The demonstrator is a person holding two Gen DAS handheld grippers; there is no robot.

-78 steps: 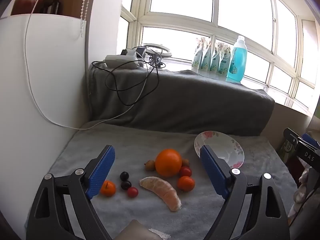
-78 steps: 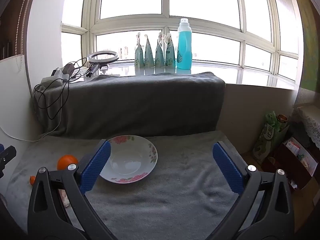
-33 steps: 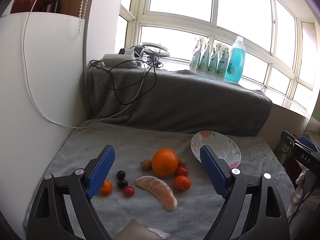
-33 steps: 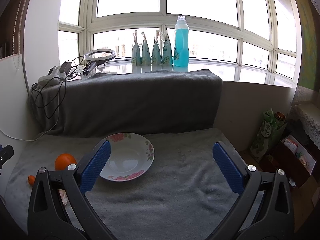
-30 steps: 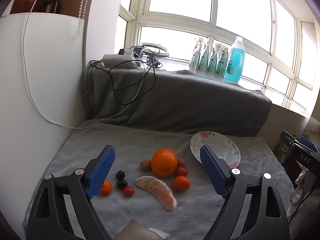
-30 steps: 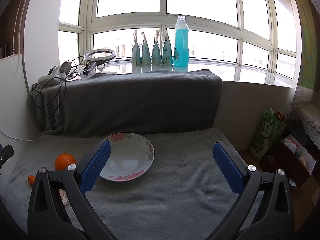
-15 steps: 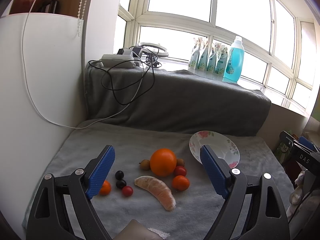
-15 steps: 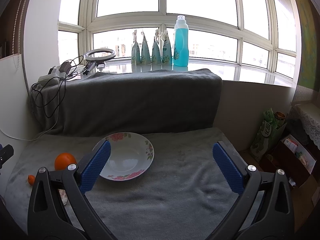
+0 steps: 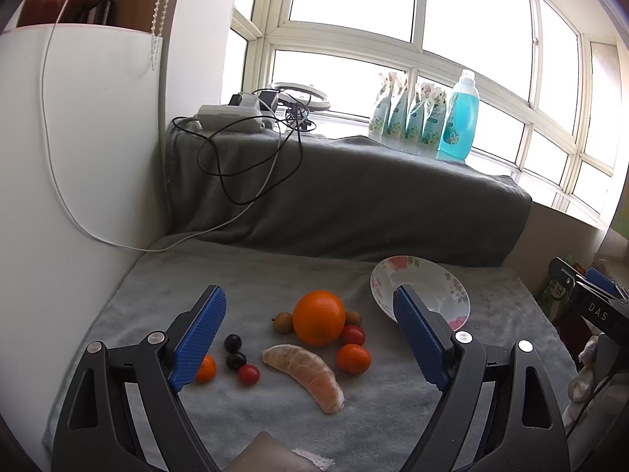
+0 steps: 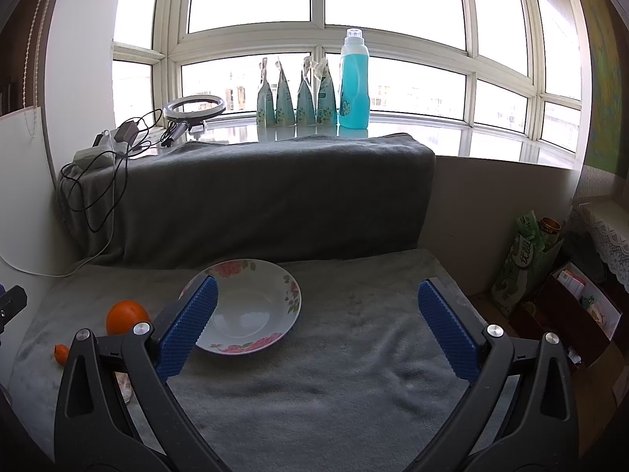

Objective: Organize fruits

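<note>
In the left wrist view a big orange (image 9: 319,317) sits on the grey towel (image 9: 251,275) among a peeled citrus segment (image 9: 304,375), small tangerines (image 9: 353,358), cherry tomatoes (image 9: 248,374), dark grapes (image 9: 233,343) and small brown fruits (image 9: 283,321). A flowered white plate (image 9: 432,283) lies empty to their right. My left gripper (image 9: 310,334) is open above the fruits, holding nothing. In the right wrist view my right gripper (image 10: 314,322) is open and empty above the towel, right of the plate (image 10: 255,310); the orange (image 10: 126,316) shows at far left.
A dark grey blanket (image 9: 354,200) covers the ledge behind. Cables and a power strip (image 9: 232,112) lie on its left end. A blue bottle (image 10: 354,82) and pouches (image 10: 298,94) stand on the sill. Bags and boxes (image 10: 550,275) sit past the towel's right edge.
The left gripper has drawn back slightly, so the fruits and plate sit a little farther away. The right gripper has hardly moved. Both stay open.
</note>
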